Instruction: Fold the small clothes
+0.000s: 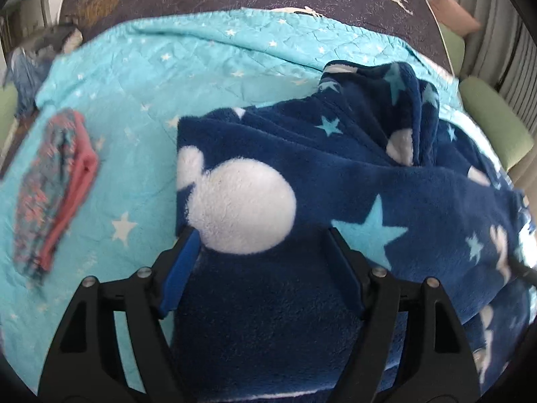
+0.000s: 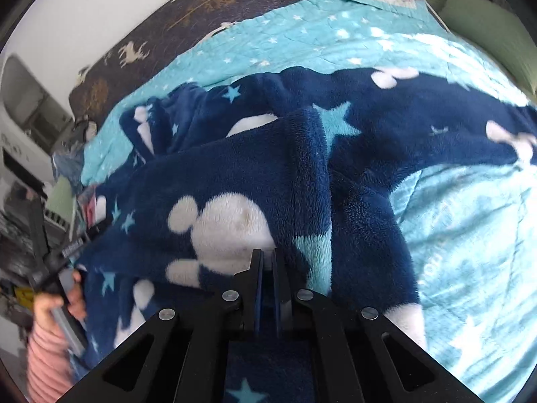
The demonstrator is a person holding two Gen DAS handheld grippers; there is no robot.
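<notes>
Fleece, navy with white mouse heads and pale blue stars: the small garment (image 1: 335, 174) lies rumpled across the turquoise star quilt (image 1: 134, 77) on the bed, and it spills past the lower frame edge in both views, so its full shape is hard to read. Far left in the left wrist view, a folded stack of pink and floral clothes (image 1: 57, 188) sits on the quilt, blurred, apart from the fleece. Next, the left gripper (image 1: 261, 235) hovers with jaws spread wide over the fleece's left edge; nothing is pinched between the blue pads, and whether they touch the pile I cannot tell. Over to the right wrist view: a hand (image 2: 60, 302) in a pink ribbed sleeve holds that tool at the left rim, smeared by motion. Centre, the right gripper (image 2: 266, 252) has its jaws pressed together on a fold of the fleece, right at a white mouse head.
</notes>
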